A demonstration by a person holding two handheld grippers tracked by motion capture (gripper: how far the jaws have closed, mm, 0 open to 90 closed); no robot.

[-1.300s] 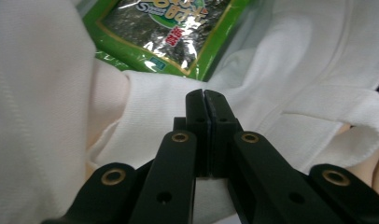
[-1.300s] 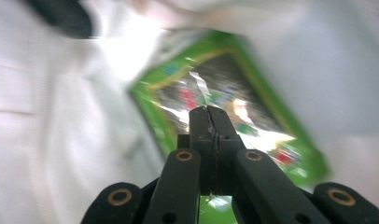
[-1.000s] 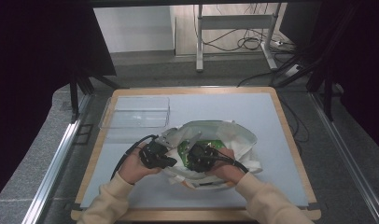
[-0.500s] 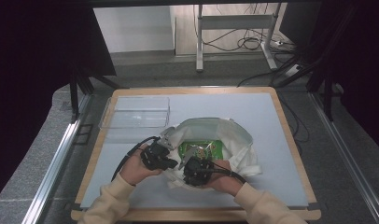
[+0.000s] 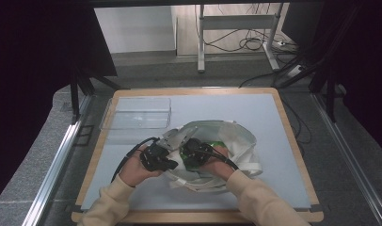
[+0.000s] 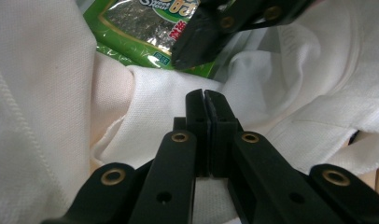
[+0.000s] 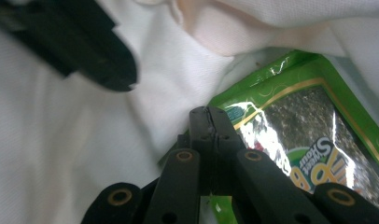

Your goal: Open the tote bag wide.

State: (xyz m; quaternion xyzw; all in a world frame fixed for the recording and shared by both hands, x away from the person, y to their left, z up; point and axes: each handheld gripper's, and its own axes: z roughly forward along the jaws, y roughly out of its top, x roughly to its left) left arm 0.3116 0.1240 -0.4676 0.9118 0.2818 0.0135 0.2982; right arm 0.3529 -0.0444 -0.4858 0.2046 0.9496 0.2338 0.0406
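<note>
Snack packet (image 7: 313,140), green with a foil window, lies inside the white cloth bag (image 5: 236,141) mid-table, partly under a fold. Right tongs (image 7: 208,112) closed, empty, tips on the packet's near-left corner; its long axis runs away to their right. Left tongs (image 6: 206,95) closed, empty, on cloth just left of the bag mouth. Judgement: right hand is nearer for the pick.
</note>
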